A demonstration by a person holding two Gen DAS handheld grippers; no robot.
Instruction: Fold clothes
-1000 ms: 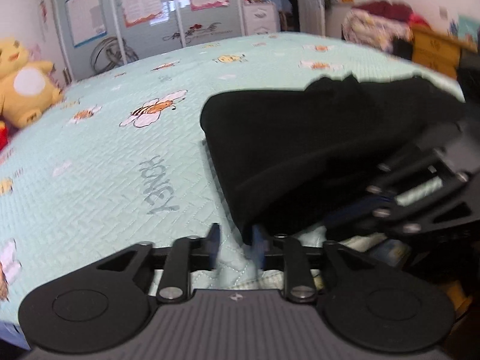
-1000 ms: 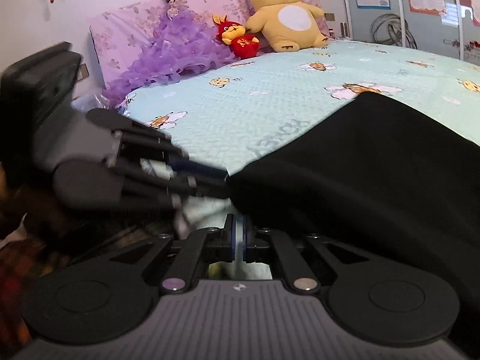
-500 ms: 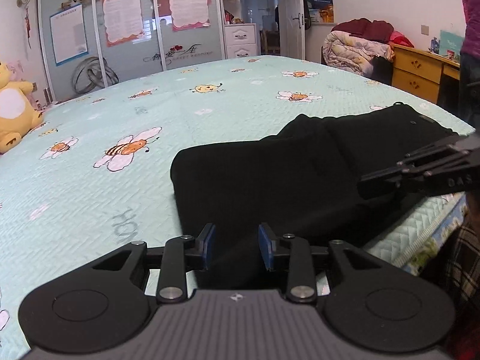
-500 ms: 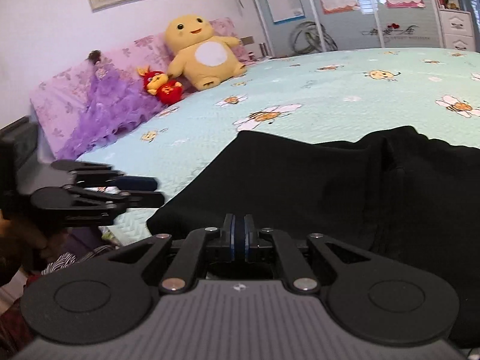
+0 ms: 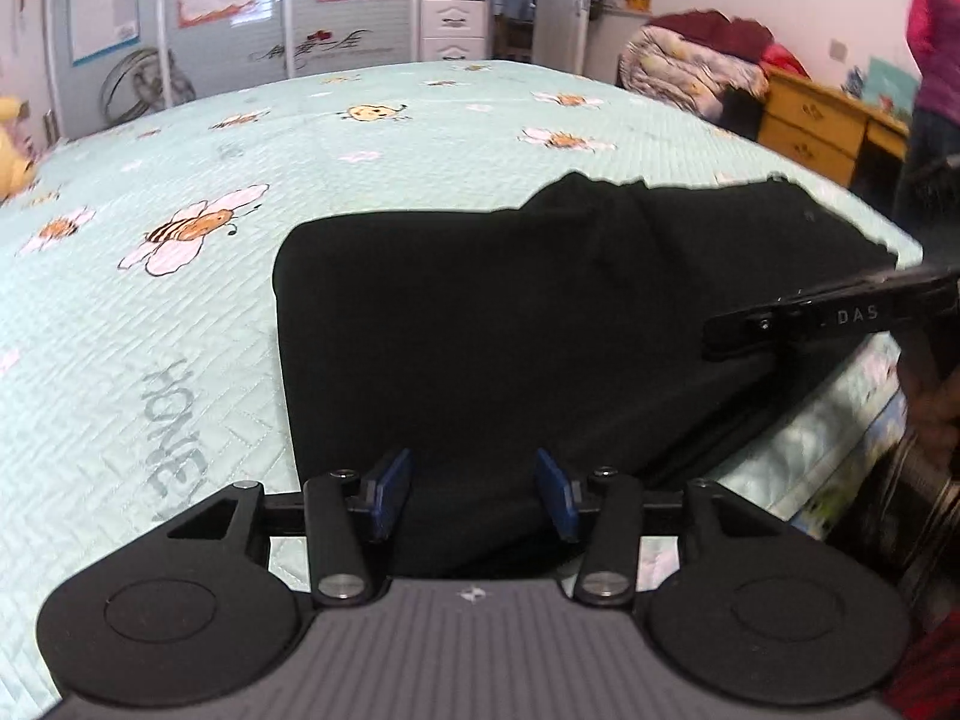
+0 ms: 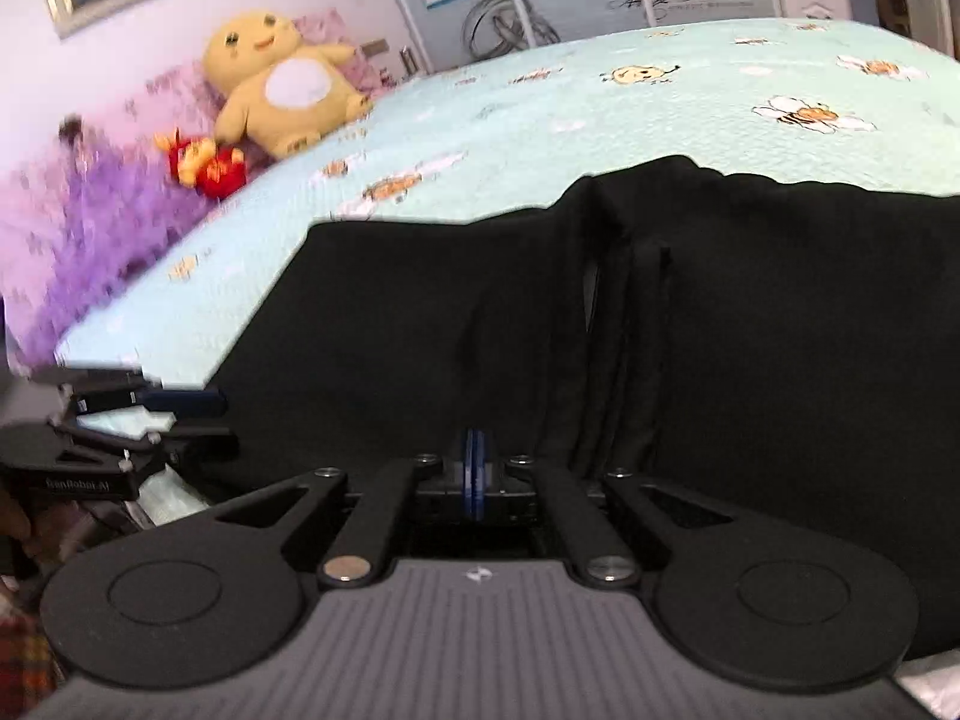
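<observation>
Left tool is opening right now, its blue pads standing apart over the near edge of the black garment; the cloth is showing between and behind them, but the pads are not pressing on it, so I am reading it as released. Right tool is clenched, its blue pads meeting flat together low over the black cloth; I cannot tell whether any fabric is being pinched between them.

The garment is lying folded at the near side of the bed, one corner reaching the bed's edge and hanging slightly over it. In the right wrist view a vertical run of creases is showing through the middle of the cloth, just right of my closed pads. In the left wrist view the right tool is coming in from the right edge, lying over the garment's right side. In the right wrist view the left tool is sitting at the lower left, at the garment's left corner by the bed's edge.

The bed is wearing a pale green quilted cover with bee prints and the word HONEY. A yellow plush toy is sitting near the head of the bed, a small red plush toy just beside it, purple ruffled fabric next to those. Beyond the bed, wardrobe doors with posters, a wooden dresser and a heap of bedding are showing, blurred.
</observation>
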